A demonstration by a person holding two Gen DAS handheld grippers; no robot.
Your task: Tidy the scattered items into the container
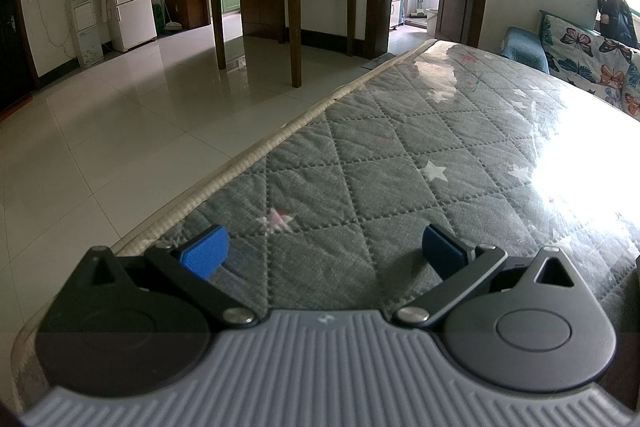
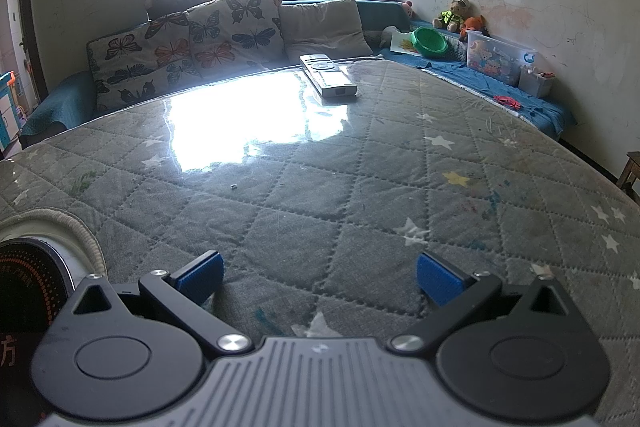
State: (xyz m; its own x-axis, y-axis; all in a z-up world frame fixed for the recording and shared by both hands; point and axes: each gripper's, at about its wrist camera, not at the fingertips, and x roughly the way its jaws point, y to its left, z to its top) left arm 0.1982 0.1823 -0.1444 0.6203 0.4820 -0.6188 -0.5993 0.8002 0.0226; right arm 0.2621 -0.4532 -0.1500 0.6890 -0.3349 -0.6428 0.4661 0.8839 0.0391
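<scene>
Both the left gripper (image 1: 324,247) and right gripper (image 2: 320,277) are held spread, empty. The remote control (image 2: 328,75), upper centre, is judged light, rigid, slick; best gripped across its narrow sides.

Window glare whites out part of your counter (image 2: 360,187); the dark round object (image 2: 28,287) is cut off at left.

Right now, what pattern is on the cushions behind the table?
Butterflies on a pale ground on the cushions; clearest in the right wrist view.
</scene>
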